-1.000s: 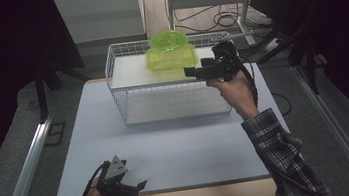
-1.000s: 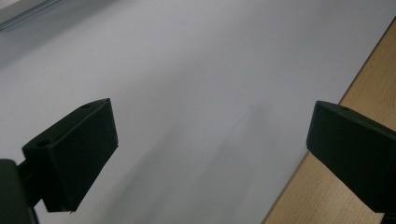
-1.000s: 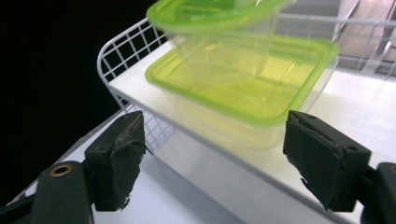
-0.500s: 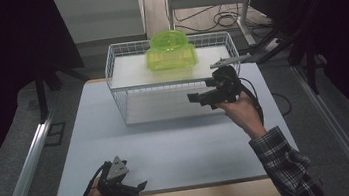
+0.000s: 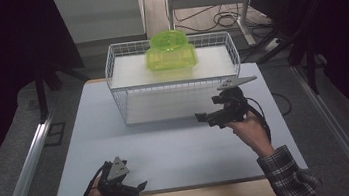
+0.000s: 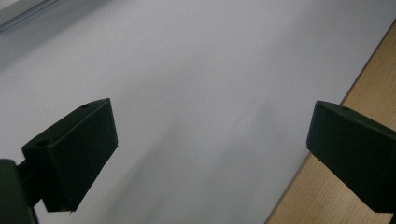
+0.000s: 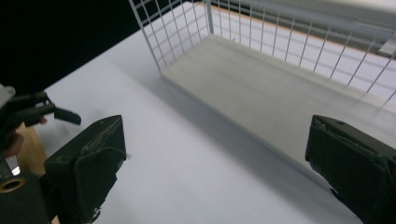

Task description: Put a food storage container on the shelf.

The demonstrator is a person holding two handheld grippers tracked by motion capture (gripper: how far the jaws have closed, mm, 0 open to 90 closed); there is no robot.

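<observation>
The green plastic container (image 5: 170,51) sits atop the wire basket (image 5: 126,91), up beyond the empty, wide-open right gripper (image 5: 207,118) — apparently placed; next, likely withdrawal toward the idle, open left gripper (image 5: 134,187).

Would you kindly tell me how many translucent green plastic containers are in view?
1. The translucent green plastic container sits on the upper shelf at the back of the white wire basket, towards its middle. Nothing appears hidden behind it, though the far side is unseen.
</observation>
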